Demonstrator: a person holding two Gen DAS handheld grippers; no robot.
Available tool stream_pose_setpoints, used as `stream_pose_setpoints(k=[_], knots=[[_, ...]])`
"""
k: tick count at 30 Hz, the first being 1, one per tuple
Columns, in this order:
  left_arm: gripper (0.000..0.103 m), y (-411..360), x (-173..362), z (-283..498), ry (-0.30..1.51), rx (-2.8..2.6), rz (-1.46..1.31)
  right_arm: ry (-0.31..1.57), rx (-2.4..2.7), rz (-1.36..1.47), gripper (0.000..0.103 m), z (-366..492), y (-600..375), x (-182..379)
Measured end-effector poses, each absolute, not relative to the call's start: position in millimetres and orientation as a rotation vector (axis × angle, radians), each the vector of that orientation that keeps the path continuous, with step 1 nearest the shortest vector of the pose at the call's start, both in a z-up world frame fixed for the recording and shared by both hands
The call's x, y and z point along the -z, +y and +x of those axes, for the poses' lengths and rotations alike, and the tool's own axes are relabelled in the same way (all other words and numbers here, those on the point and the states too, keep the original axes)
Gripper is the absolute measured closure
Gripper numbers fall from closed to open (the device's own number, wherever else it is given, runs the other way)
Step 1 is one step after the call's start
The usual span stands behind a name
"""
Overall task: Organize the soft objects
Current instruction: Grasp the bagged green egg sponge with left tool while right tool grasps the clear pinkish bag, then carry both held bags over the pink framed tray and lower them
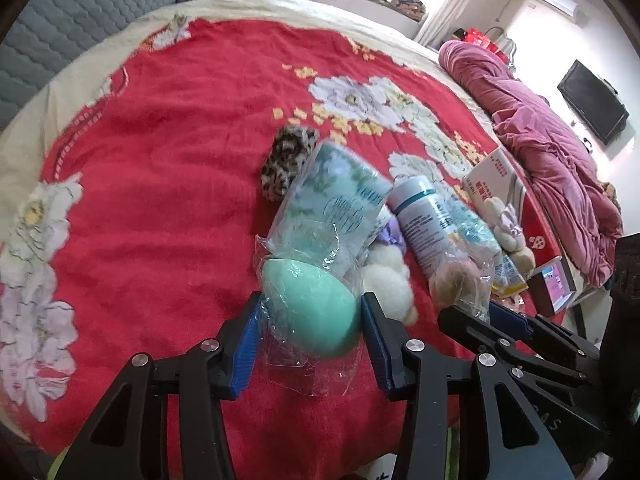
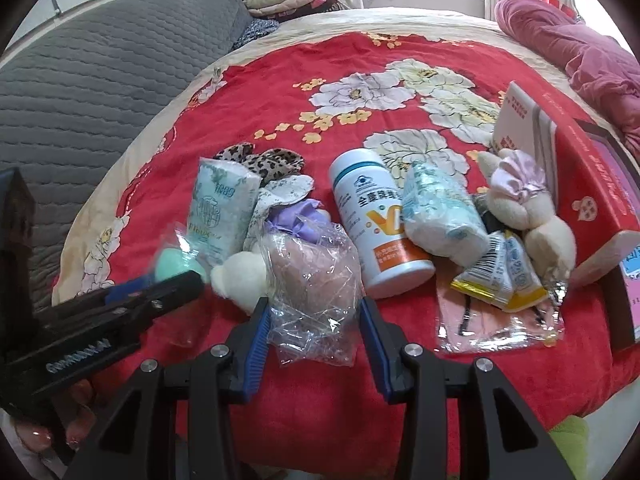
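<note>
Jaws come first in both views. The left gripper (image 1: pixel 310 336) is clamped on a mint-green sponge egg (image 1: pixel 312 312) in clear wrap, its blue pads pressing the wrapper on both sides. The right gripper (image 2: pixel 312 316) is clamped in the same way on a pinkish soft item in a crinkled clear bag (image 2: pixel 314 276). Both objects are at the near edge of the pile on the bed (image 1: pixel 160 160), which is covered by a red blanket with white flowers.

Just behind the jaws lies a white fluffy ball (image 2: pixel 240 280), touching the crinkled bag on its left. Further back there are a pale green tissue pack (image 2: pixel 224 212), a purple cloth piece (image 2: pixel 296 216) and a leopard-print fabric (image 2: pixel 260 160). To the right lie a white bottle with an orange band (image 2: pixel 378 232), on its side, then a wrapped white roll (image 2: pixel 436 220), some yellow sachets (image 2: pixel 500 280) and a cream plush toy with a pink bow (image 2: pixel 532 216). At the far right lies a red box (image 2: pixel 592 184), and a pink quilt (image 2: pixel 568 40) is bunched at the far edge.

I judge that the task is only at its beginning. All things are still mixed in one heap, soft and hard together, and no sorted group is visible. Two soft items are gripped; nearly everything else remains.
</note>
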State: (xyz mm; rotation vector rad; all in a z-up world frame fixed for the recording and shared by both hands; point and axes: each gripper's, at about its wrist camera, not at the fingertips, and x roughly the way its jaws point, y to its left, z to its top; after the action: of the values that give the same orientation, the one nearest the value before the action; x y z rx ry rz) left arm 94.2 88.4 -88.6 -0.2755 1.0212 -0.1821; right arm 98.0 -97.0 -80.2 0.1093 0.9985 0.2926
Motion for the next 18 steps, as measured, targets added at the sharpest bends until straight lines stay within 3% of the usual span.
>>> stream_pose_setpoints(k=[18], knots=[[0.054,30.4,8.3,61.2,0.898,0.260,-0.165,0.869,-0.216,0.191,0.059,62.8,-167.6,13.4]])
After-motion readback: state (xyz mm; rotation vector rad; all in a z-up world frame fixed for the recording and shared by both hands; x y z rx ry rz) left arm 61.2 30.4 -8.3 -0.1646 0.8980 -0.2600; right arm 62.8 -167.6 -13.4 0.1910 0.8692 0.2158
